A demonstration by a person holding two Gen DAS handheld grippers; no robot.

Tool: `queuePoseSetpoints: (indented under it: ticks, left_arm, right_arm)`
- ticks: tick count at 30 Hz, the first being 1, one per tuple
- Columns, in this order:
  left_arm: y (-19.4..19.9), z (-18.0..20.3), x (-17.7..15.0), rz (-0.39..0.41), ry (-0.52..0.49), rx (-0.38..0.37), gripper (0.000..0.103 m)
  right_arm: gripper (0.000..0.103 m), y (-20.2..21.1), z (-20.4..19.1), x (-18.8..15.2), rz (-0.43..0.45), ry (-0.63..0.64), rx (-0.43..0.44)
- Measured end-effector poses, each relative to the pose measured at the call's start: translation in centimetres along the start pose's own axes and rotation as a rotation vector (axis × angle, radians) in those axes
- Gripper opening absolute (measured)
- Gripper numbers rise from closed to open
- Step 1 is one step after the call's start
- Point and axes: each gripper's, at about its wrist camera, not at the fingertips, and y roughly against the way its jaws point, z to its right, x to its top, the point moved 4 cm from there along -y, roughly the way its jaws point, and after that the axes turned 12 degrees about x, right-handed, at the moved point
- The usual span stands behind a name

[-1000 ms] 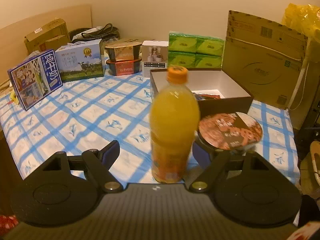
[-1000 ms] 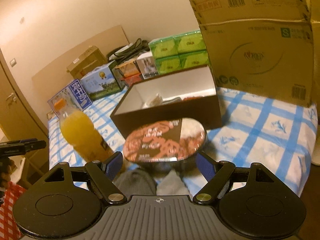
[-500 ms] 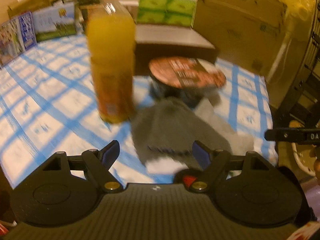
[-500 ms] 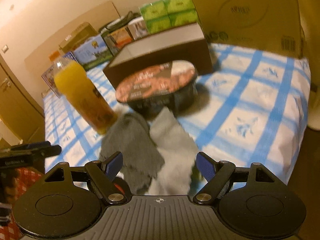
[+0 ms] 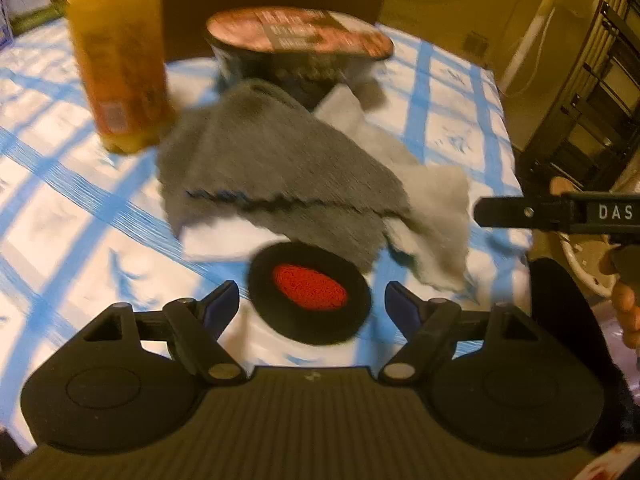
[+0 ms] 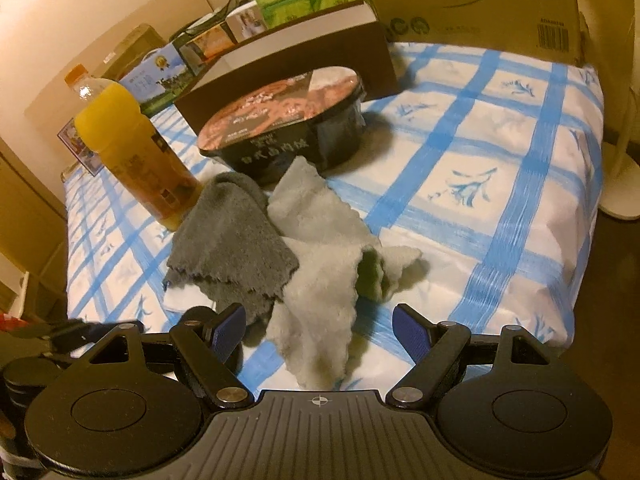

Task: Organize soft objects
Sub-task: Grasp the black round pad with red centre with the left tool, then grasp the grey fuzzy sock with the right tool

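Two tools are under my control, and both tilt steeply down over the blue-checked tabletop. My left tool has its jaws spread wide with nothing gripped; a round black pad with a red centre lies on the cloth between its fingertips. My right tool is equally wide and empty, its jaws either side of the near edge of the light grey cloth. That cloth lies crumpled, touching and partly under the dark grey cloth, with something green tucked in its fold. Just behind the cloths stand an orange juice bottle and a lidded black bowl, the cloths' far edges against them. Behind those is a dark open box.
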Motion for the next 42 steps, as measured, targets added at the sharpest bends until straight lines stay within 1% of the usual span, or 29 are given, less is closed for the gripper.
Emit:
queuePoseSetpoints:
  ticks: [3,6,8,11,14,17,20,23,26,31,36,42]
  left_arm:
    - [-1.0,0.9,-0.2,-0.023,0.008,0.005,0.078]
    - [-2.0,1.4,-0.3,-0.035,0.006,0.046,0.078]
    - [-2.4,1.6,-0.2,-0.024,0.003,0.084,0.079]
    - [-3.0,1.4,-0.1,-0.020,0.020,0.117,0.081]
    - [-3.5,1.0,-0.1,-0.029,0.055,0.109,0.081]
    - [-3.6,0.7,-0.3,-0.008,0.043,0.104,0.081]
    - [-3.4,0.3,-0.5,0.009,0.039,0.090,0.078]
    - [-3.0,-0.3,-0.6,0.024,0.031,0.103,0.077]
    - [-2.3,-1.5,-0.7,0.040,0.026,0.125,0.077]
    - [-0.8,-4.8,-0.6,0.071,0.068,0.189,0.077]
    - [-0.1,-8.4,-0.1,0.087,0.135,0.253,0.077]
    - [-0.2,-11.8,0.3,0.087,0.190,0.285,0.077]
  right_arm:
    - [0.080,-0.1,0.4,-0.2,-0.001,-0.016,-0.009]
    - [0.080,-0.2,0.8,-0.3,-0.004,-0.030,-0.015]
    - [0.080,-0.3,0.9,-0.5,-0.007,-0.035,-0.017]
    - [0.080,-0.4,1.1,-0.6,-0.009,-0.038,-0.020]
    - [0.080,-0.6,1.3,-0.8,-0.011,-0.046,-0.022]
    - [0.080,-0.7,1.3,-0.7,-0.011,-0.046,-0.026]
    - [0.080,-0.8,1.4,-0.7,-0.008,-0.044,-0.031]
    - [0.080,-0.9,1.3,-0.4,-0.002,-0.029,-0.038]
    - [0.080,-1.1,0.8,0.1,0.010,0.021,-0.033]
    - [0.080,-2.3,-0.9,1.2,0.021,0.132,0.002]
    - [0.080,-5.3,-3.0,2.7,0.013,0.230,0.067]
    - [0.080,-9.4,-4.9,4.7,0.003,0.307,0.126]
